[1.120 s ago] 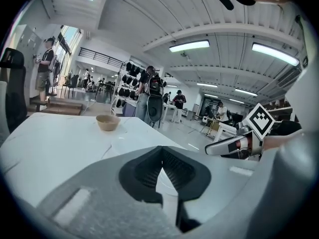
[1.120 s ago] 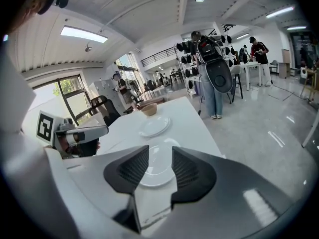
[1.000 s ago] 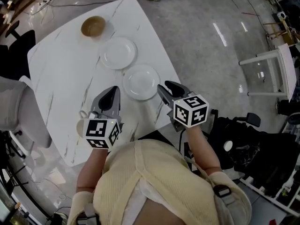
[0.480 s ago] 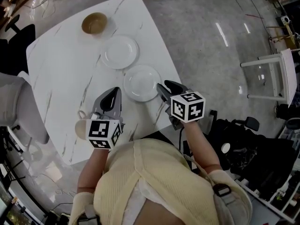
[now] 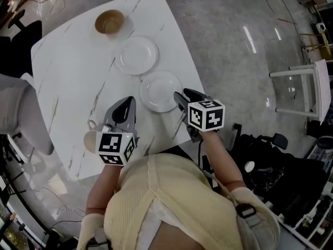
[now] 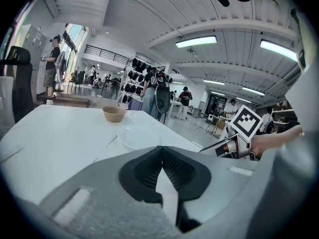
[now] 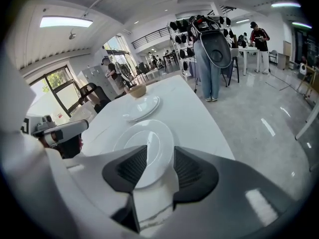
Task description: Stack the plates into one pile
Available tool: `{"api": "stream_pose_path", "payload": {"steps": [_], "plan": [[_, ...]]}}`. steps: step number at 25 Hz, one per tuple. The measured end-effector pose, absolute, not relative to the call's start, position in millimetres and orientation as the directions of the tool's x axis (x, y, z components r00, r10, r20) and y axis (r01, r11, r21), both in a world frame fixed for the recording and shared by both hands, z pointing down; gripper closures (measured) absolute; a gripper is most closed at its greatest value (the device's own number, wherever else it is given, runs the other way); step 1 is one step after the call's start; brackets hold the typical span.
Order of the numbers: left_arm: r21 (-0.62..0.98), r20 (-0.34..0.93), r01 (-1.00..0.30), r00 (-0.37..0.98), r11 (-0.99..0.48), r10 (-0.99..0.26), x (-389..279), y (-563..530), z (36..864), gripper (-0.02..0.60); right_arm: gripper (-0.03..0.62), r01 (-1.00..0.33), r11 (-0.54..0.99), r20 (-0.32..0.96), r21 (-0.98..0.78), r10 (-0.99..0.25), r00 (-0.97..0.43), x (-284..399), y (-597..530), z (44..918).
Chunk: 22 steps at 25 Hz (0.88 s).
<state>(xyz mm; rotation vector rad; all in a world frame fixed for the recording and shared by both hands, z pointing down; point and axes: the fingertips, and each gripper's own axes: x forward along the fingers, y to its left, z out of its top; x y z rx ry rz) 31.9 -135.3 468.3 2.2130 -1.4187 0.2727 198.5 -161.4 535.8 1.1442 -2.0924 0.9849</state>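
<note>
Two white plates lie side by side on the white marble table (image 5: 73, 77): the near plate (image 5: 160, 91) and the far plate (image 5: 136, 55). My right gripper (image 5: 186, 97) hangs just off the near plate's right rim. Its jaws have just been opening and stand wide; in the right gripper view the near plate's (image 7: 144, 143) rim shows in the gap of my right gripper (image 7: 154, 166), untouched by the pads. My left gripper (image 5: 124, 105) is shut and empty, over bare table left of that plate. The left gripper view shows a plate (image 6: 139, 136) ahead of my left gripper (image 6: 162, 171).
A brown bowl (image 5: 109, 22) stands at the table's far corner beyond the far plate. A small white object (image 5: 92, 124) lies beside the left gripper. The table's right edge runs close to the near plate. A white chair (image 5: 307, 82) stands on the floor at right.
My right gripper has sunk a little toward the near plate's rim and its jaws have spread wider. The left gripper has stayed where it was. Both plates lie as before.
</note>
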Motion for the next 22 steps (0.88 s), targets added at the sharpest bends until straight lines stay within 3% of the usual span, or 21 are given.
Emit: {"api": "stream_pose_path", "payload": {"steps": [13, 16, 22], "plan": [[0.306, 0.407, -0.898, 0.424, -0.316, -0.809, 29, -138, 469, 0.578, 0.436, -0.894, 0.339, 0.781, -0.292, -0.456, -0.428, 196, -166, 552], [0.307, 0.405, -0.898, 0.423, -0.315, -0.811, 29, -140, 468, 0.578, 0.488, -0.91, 0.315, 0.787, -0.27, -0.472, -0.397, 199, -167, 555], [0.31, 0.401, -0.896, 0.427, -0.318, -0.811, 30, -140, 469, 0.578, 0.496, -0.911, 0.3, 0.78, -0.283, -0.48, -0.4, 198, -166, 556]]}}
